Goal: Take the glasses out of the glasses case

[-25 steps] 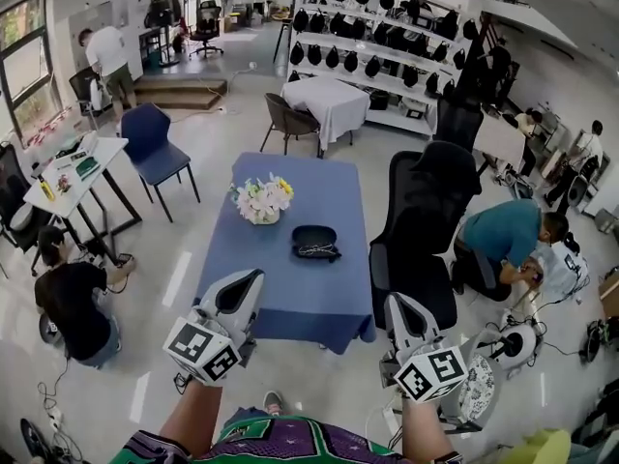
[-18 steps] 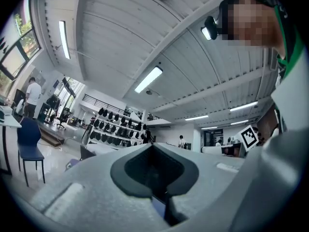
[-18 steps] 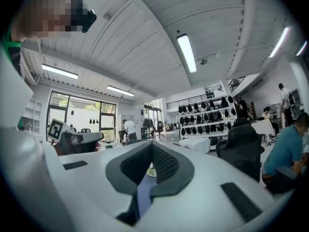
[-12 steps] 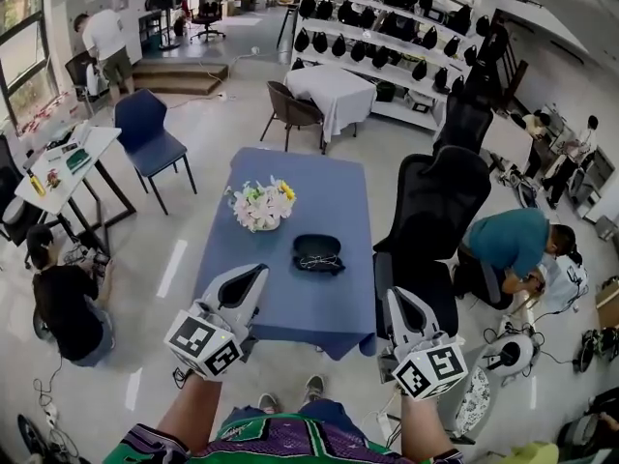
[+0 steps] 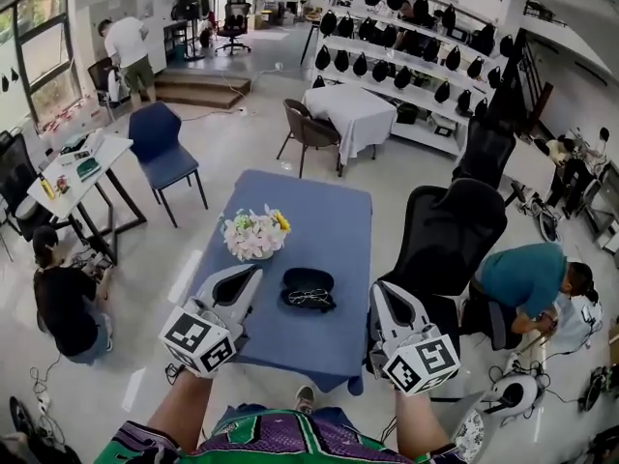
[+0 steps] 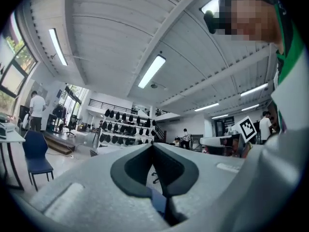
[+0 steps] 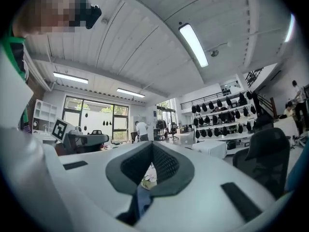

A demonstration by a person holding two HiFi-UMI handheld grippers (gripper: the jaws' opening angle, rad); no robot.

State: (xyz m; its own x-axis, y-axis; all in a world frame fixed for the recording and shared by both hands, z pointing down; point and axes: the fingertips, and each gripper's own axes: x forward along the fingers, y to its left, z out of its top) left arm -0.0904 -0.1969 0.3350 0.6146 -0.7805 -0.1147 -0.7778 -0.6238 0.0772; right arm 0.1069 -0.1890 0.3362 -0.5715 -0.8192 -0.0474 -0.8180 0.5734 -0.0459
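A person is standing at the near end of a table (image 5: 324, 216) covered in blue cloth, holding a gripper in each hand.

The black glasses case (image 5: 309, 280) is lying open on the table, close to the near edge and roughly midway between the left and right edges. The glasses (image 5: 309, 298) are resting inside it.

A bunch of pale flowers (image 5: 253, 234) is sitting by the left edge, just beyond the case.

The left gripper (image 5: 247, 278) is hovering over the near left corner, pointing across the table. Its jaws are pressed together with nothing between them.

The right gripper (image 5: 379, 294) is hovering just off the near right corner, in front of a black office chair (image 5: 447, 245). Its jaws are also meeting at the tips and pinching nothing.

Neither gripper is touching the case, which is lying between the two of them.
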